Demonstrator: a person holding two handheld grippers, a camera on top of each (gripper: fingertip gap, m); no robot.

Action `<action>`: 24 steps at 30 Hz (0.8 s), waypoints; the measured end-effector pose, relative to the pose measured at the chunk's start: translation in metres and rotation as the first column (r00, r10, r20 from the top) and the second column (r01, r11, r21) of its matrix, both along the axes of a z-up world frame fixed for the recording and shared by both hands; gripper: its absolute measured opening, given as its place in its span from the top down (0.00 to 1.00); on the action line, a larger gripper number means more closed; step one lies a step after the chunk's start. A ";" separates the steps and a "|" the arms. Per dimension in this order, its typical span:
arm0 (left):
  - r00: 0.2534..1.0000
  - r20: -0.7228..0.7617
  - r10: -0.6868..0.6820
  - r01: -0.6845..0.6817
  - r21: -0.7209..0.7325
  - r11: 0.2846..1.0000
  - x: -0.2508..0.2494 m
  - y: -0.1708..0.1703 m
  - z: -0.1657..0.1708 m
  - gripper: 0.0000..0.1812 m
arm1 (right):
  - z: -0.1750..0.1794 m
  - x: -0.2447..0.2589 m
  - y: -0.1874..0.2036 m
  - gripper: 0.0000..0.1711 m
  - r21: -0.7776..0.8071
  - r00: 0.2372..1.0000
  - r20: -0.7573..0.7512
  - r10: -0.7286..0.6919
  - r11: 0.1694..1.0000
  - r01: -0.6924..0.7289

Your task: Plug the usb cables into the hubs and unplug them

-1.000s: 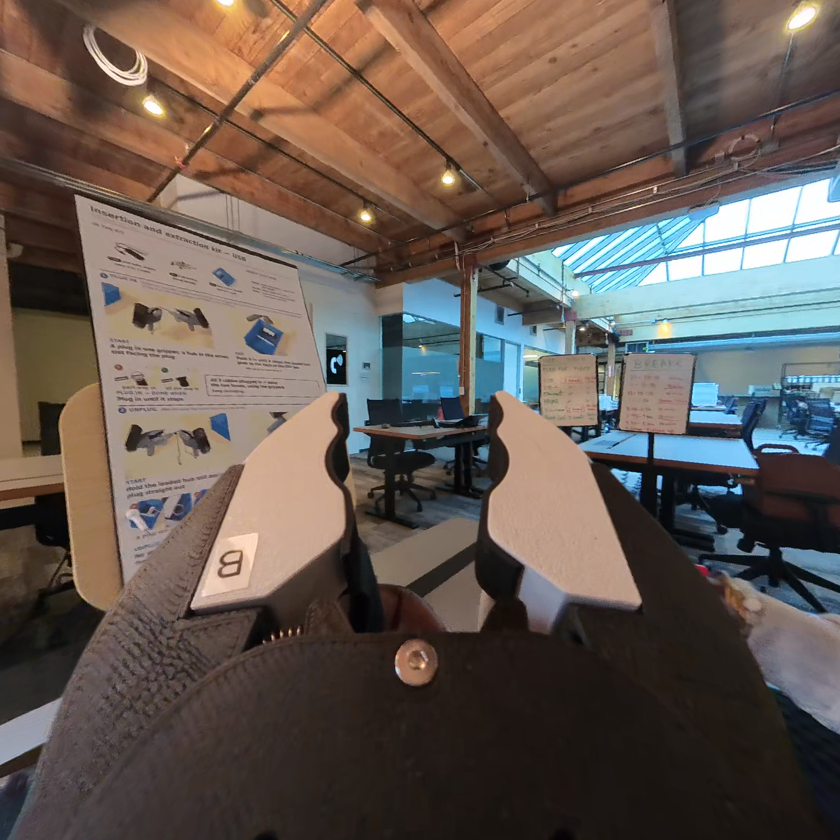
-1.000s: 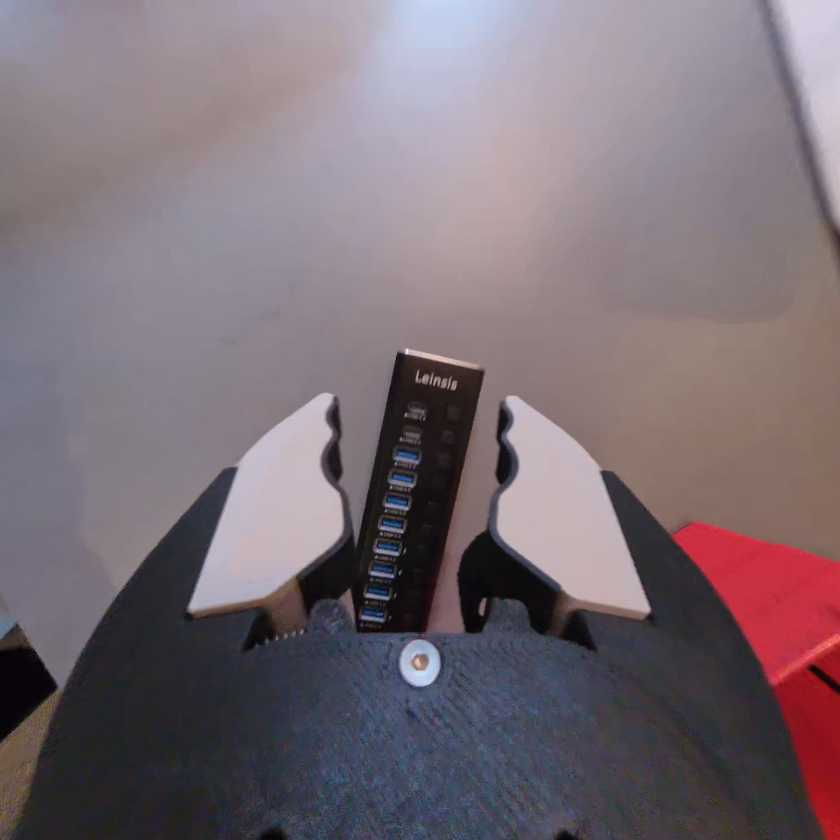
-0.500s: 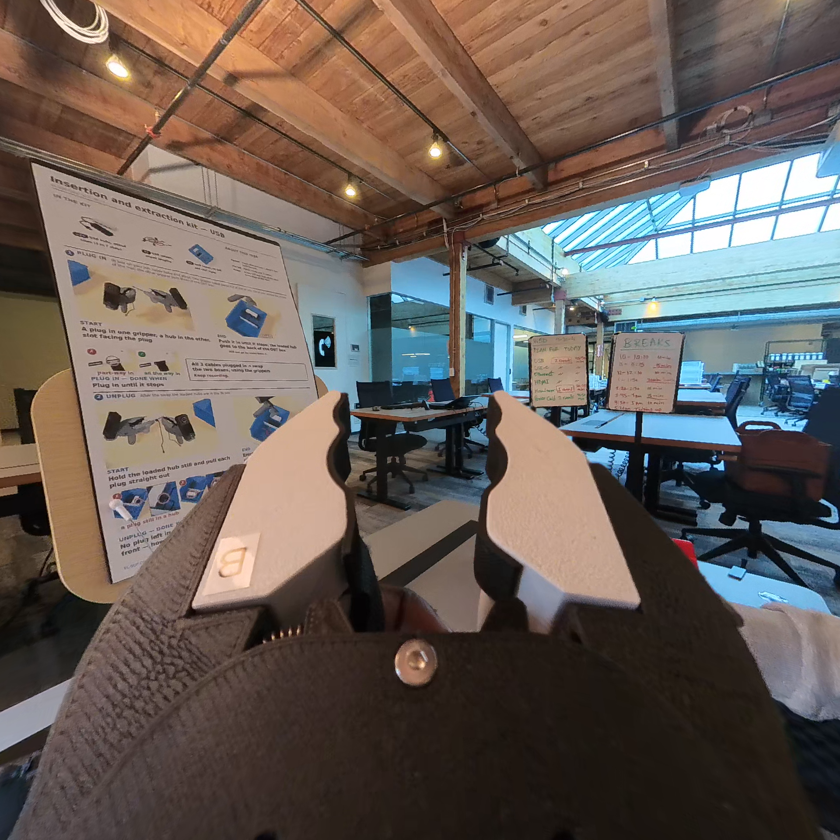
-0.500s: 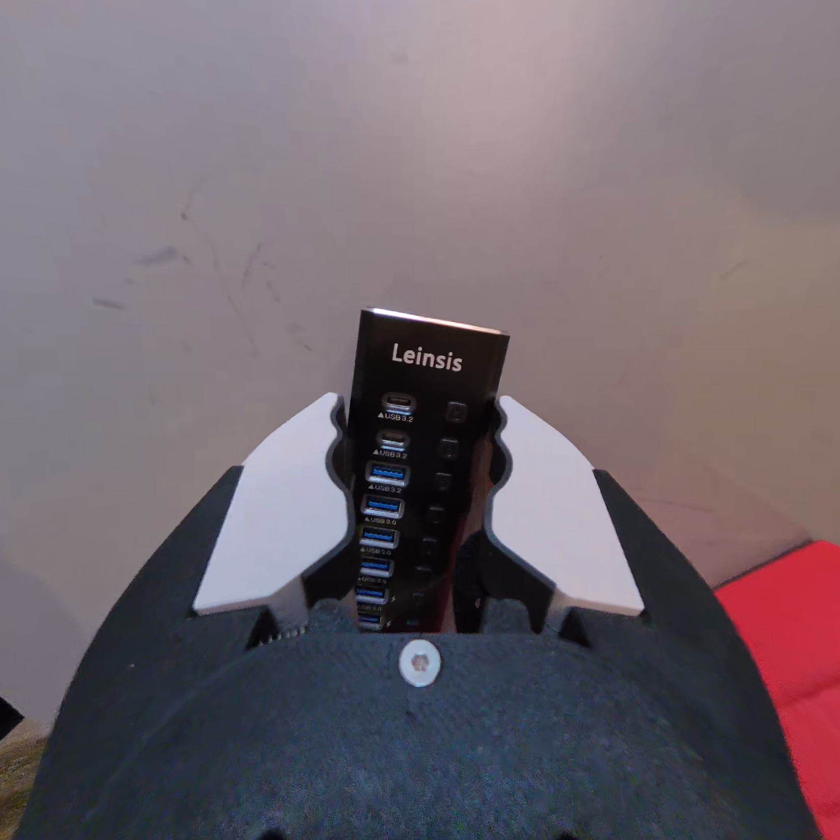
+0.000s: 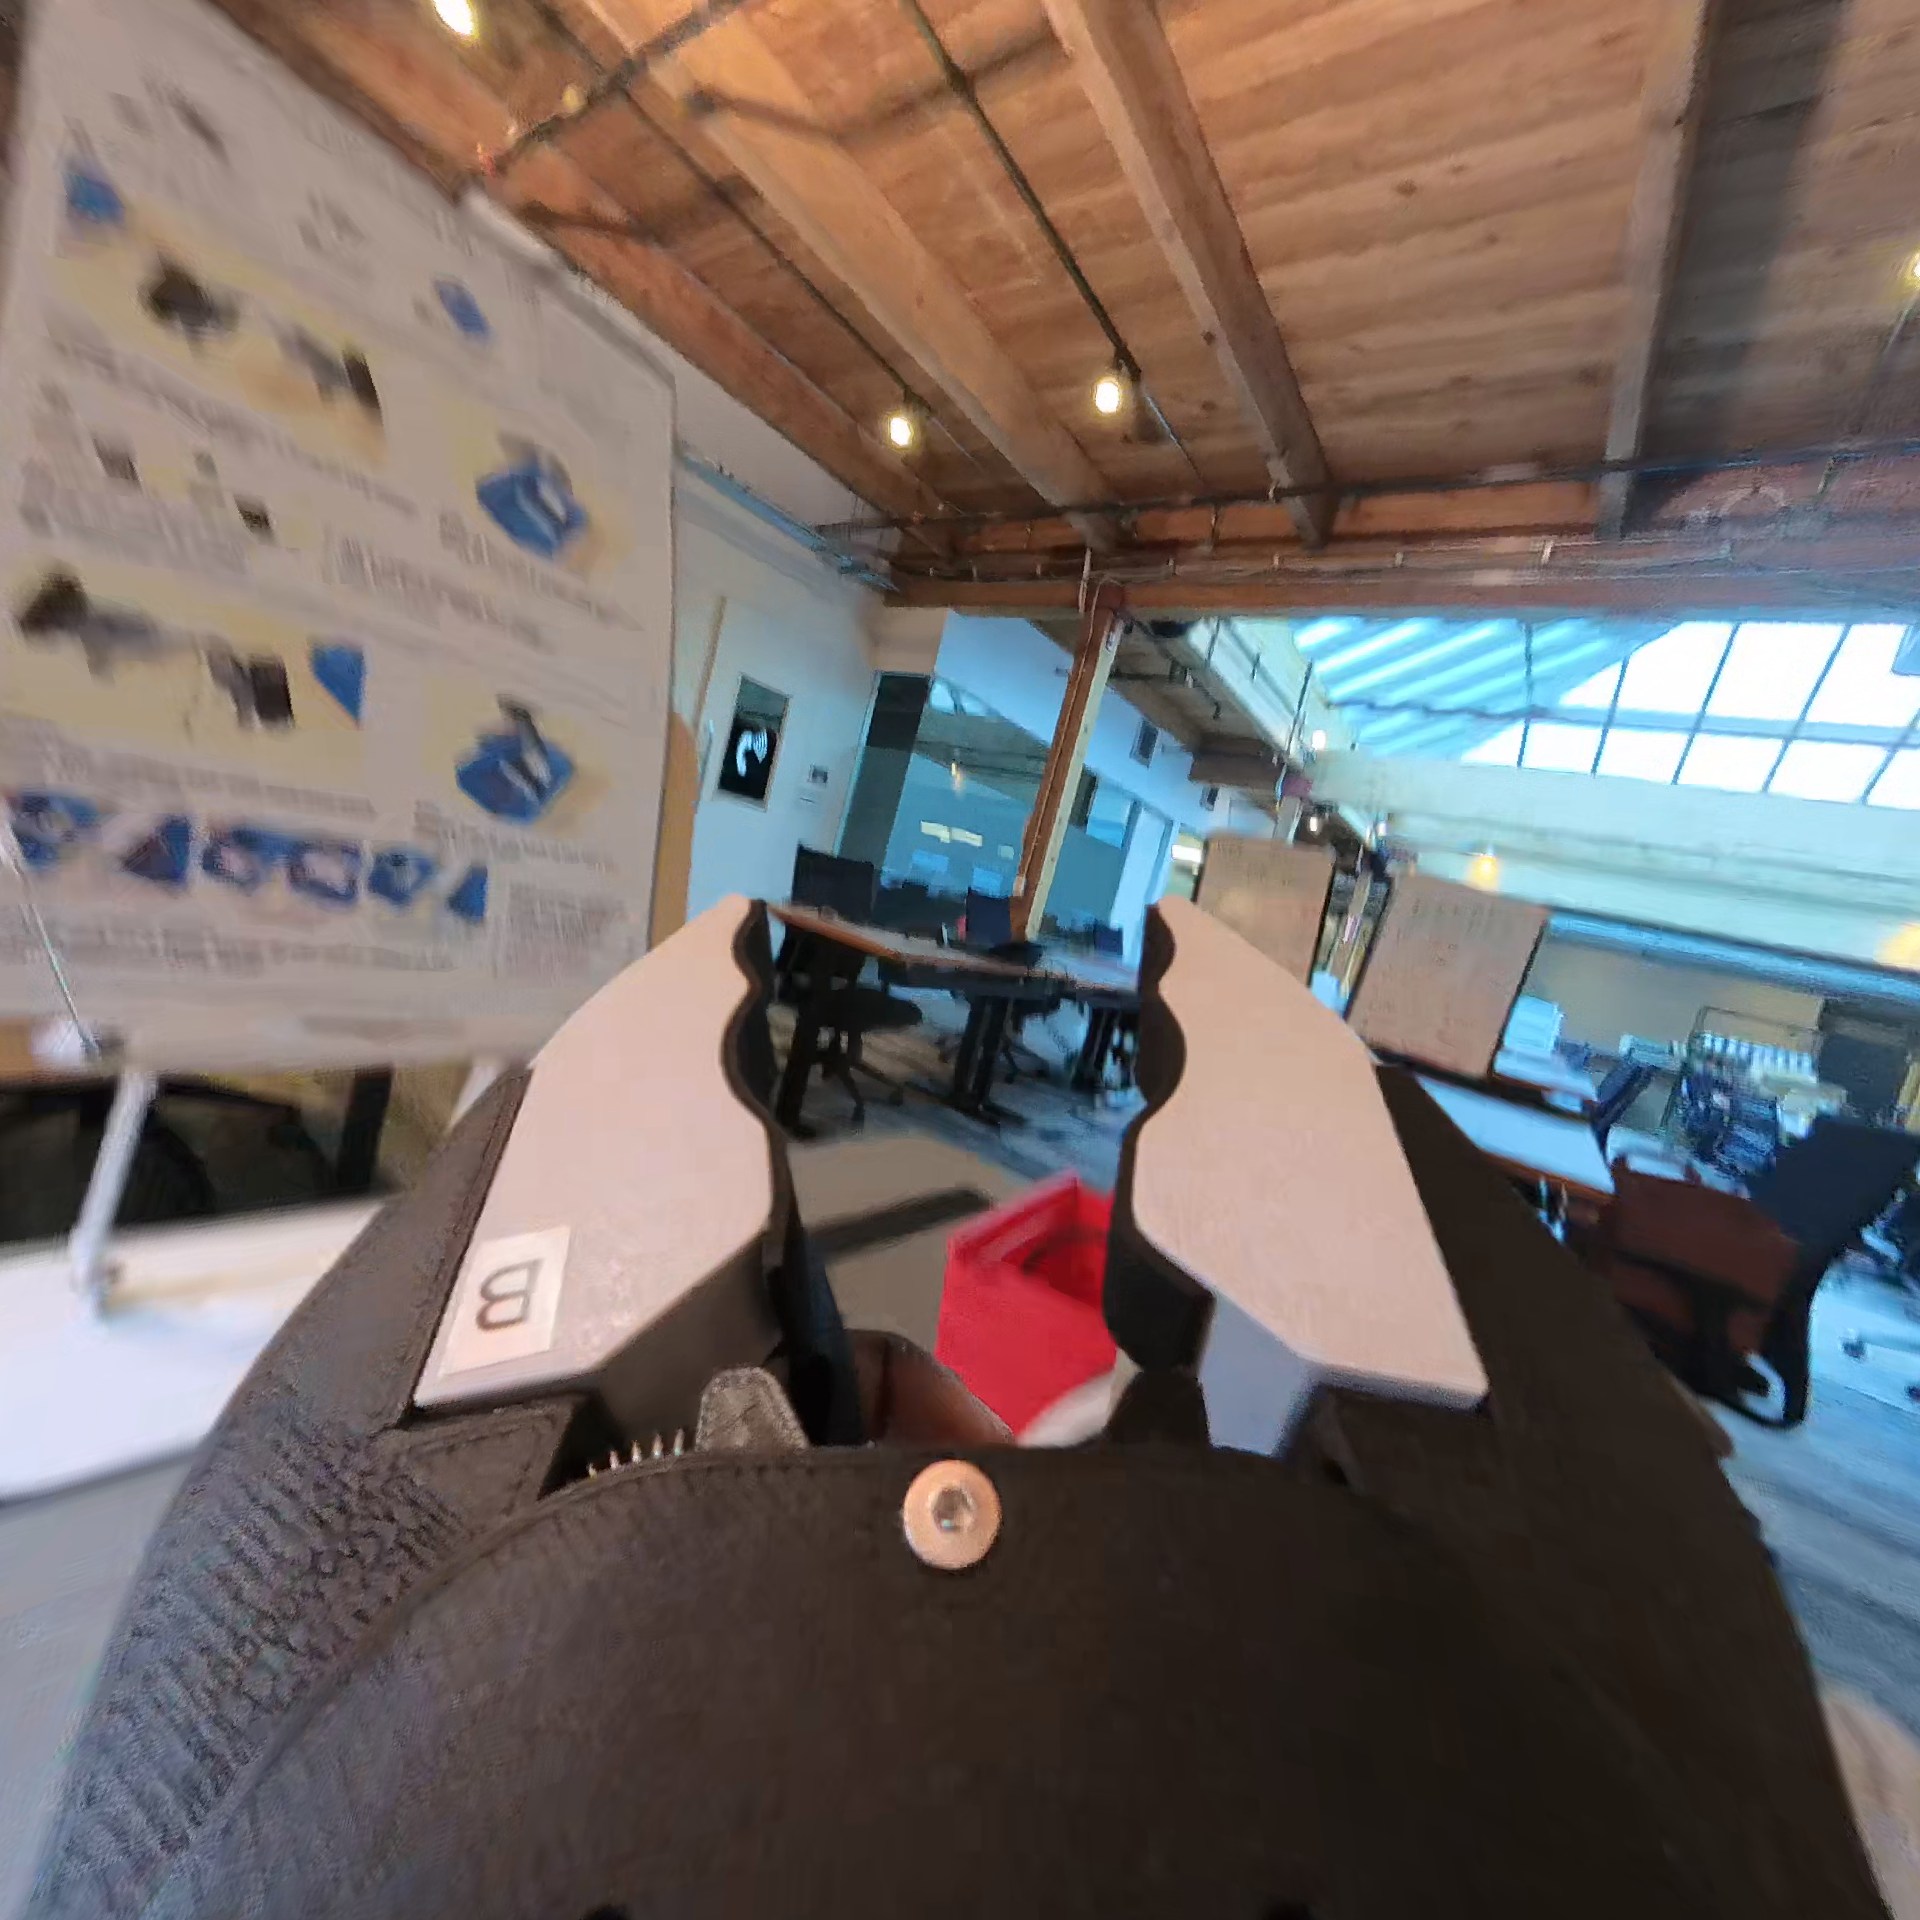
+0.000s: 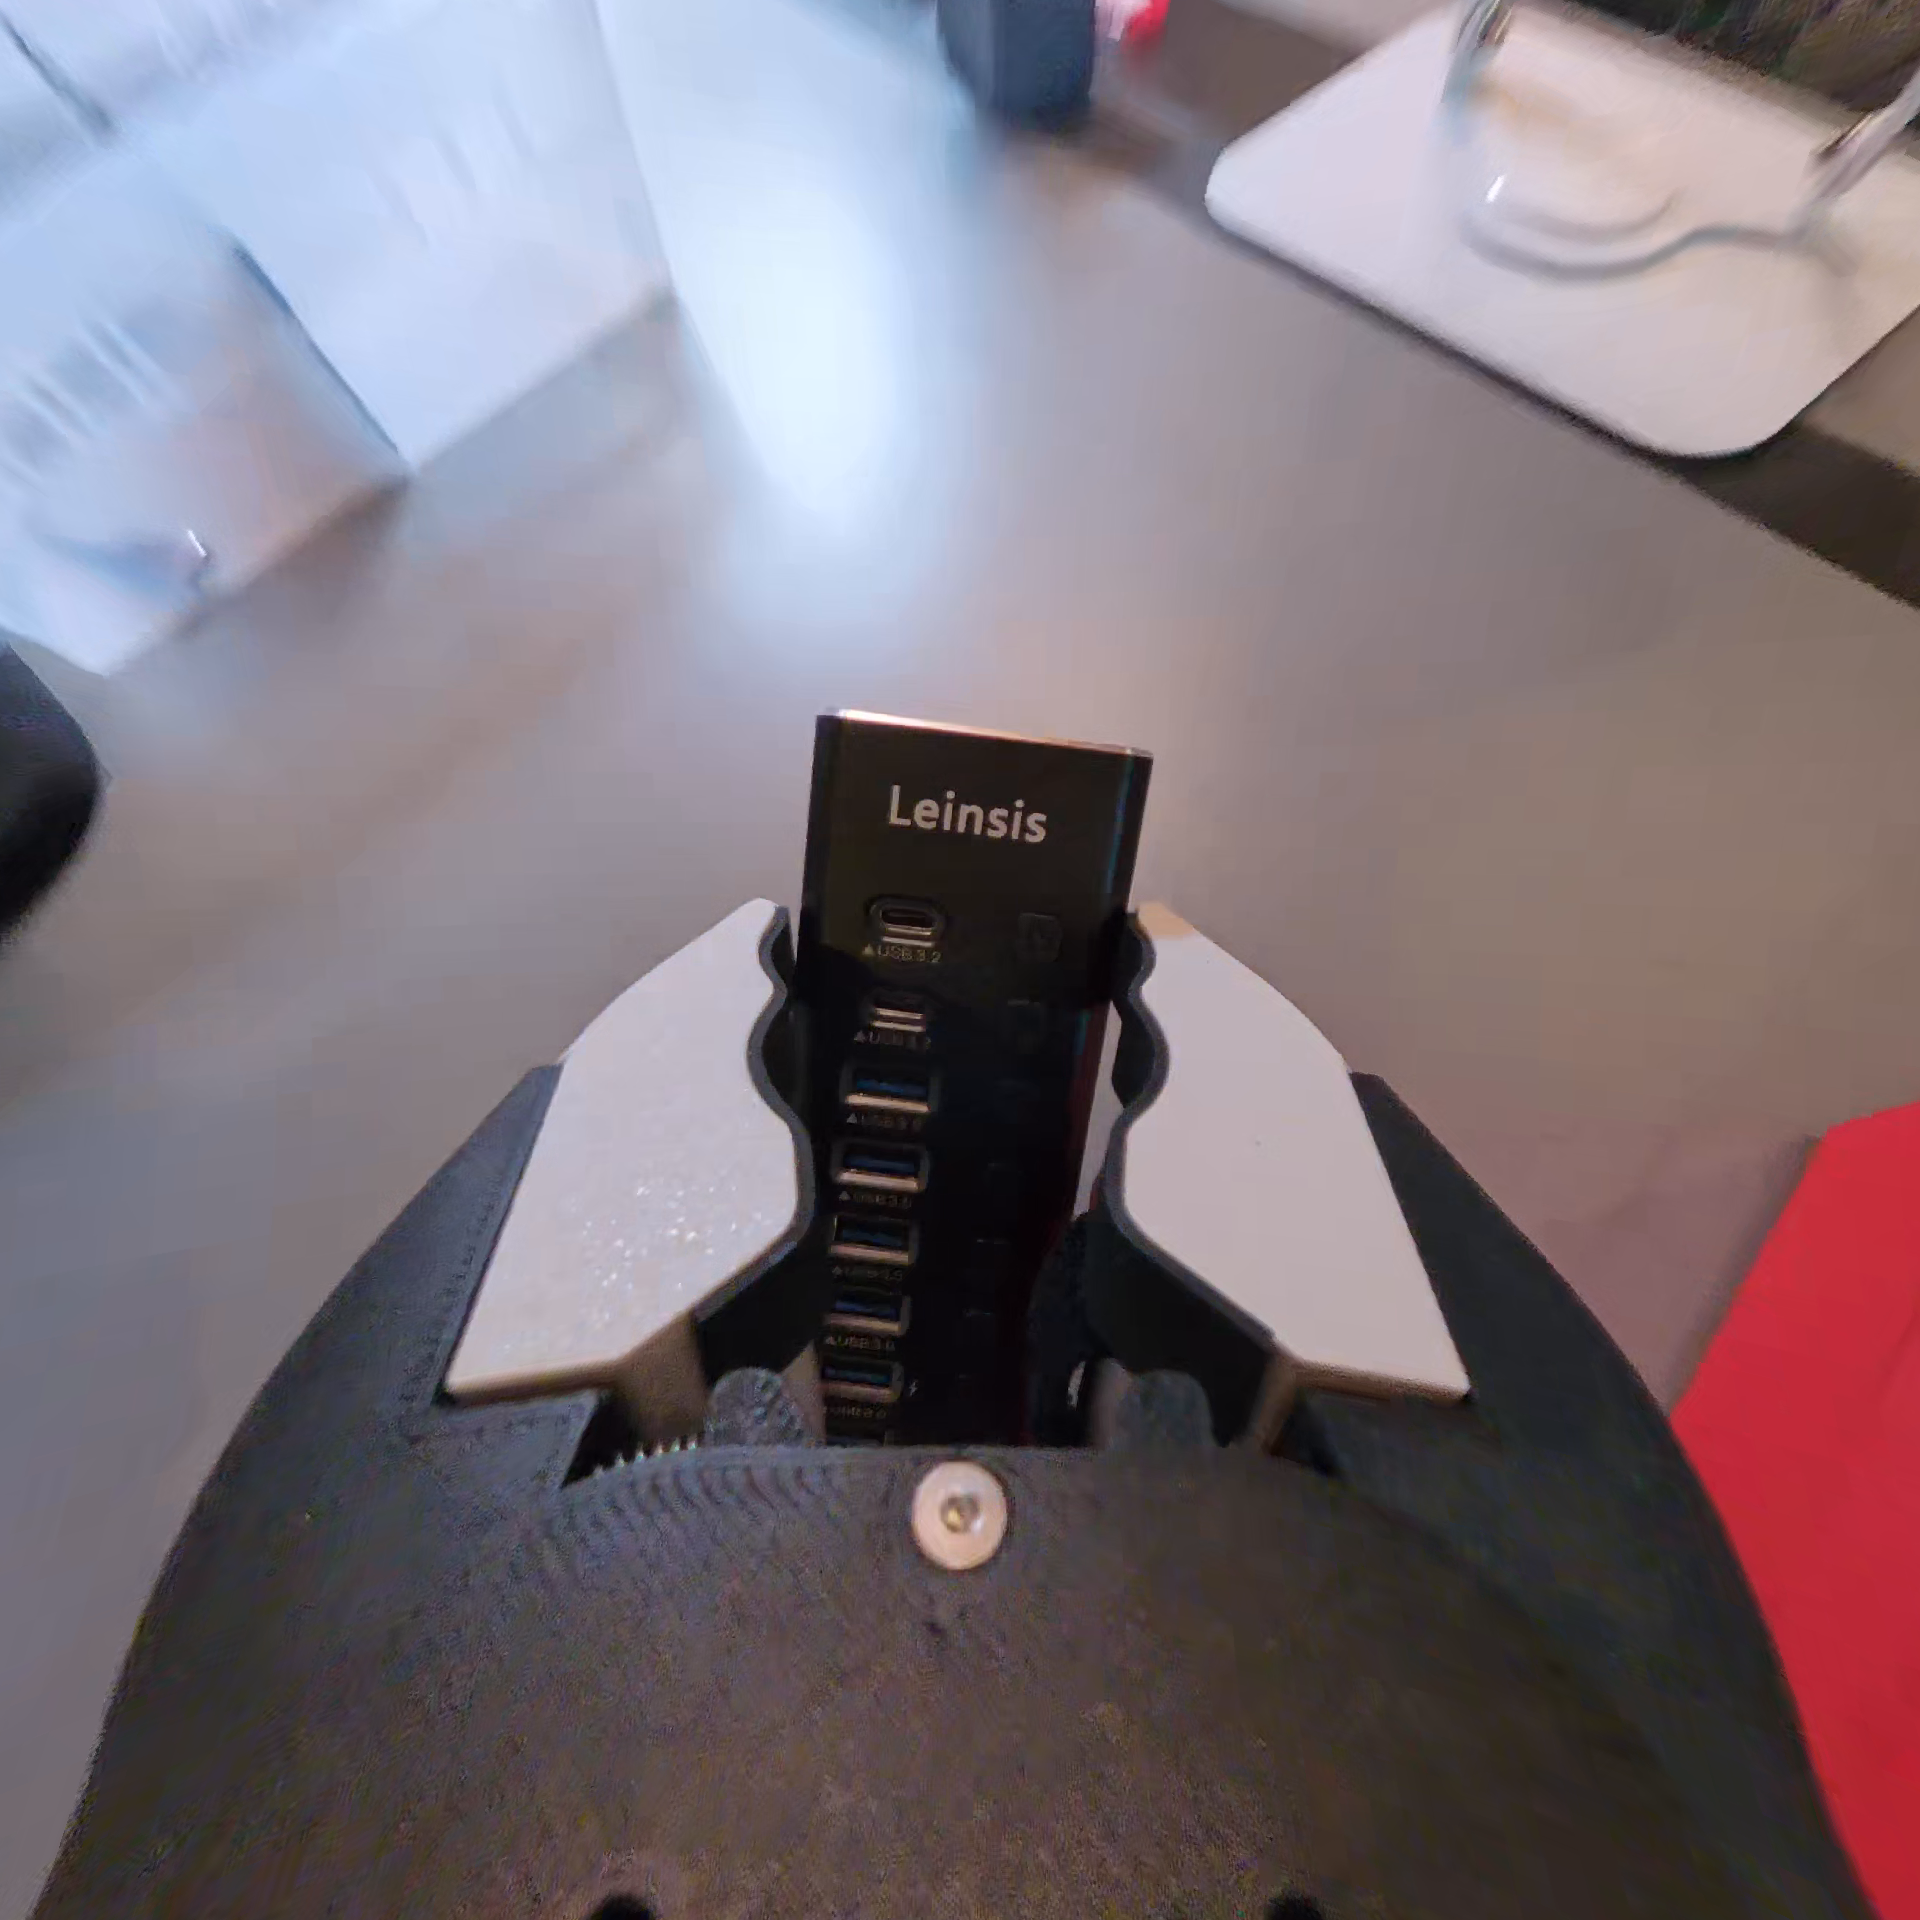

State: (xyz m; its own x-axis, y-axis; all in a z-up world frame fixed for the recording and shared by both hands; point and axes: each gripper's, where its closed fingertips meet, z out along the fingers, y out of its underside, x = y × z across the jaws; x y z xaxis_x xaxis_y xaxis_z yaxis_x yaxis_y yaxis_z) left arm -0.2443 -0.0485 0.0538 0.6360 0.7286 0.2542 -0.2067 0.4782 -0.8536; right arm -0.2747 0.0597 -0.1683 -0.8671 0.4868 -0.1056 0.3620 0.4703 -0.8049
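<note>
My right gripper [image 6: 961, 935] is shut on a long black USB hub [image 6: 971, 831], held lengthwise between the fingers above the grey table [image 6: 520, 831]. The hub's row of ports faces the camera and its far end sticks out past the fingertips. No cable is plugged into the ports I can see. My left gripper [image 5: 956, 935] is open and empty, raised and pointing across the room. A red bin [image 5: 1023, 1309] sits on the table below and beyond its fingers. No USB cable is in view.
A printed instruction sheet [image 5: 312, 582] on a stand is at the left of the left wrist view. The stand's white base plate [image 6: 1558, 239] lies at the far right of the table. A red bin [image 6: 1808, 1455] is by the right gripper. Desks and office chairs fill the room behind. One gripper's finger ends stand about 25 cm off the other's.
My right gripper closed on the hub and lifted it, tilting up so more of the table shows. My left gripper swung and rolled, bringing the red bin into view.
</note>
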 end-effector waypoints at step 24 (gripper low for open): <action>0.806 0.181 -0.563 0.590 -0.181 0.787 0.059 0.061 -0.138 0.84 | 0.141 0.064 -0.067 0.53 -0.546 0.953 -0.156 0.260 0.781 -0.302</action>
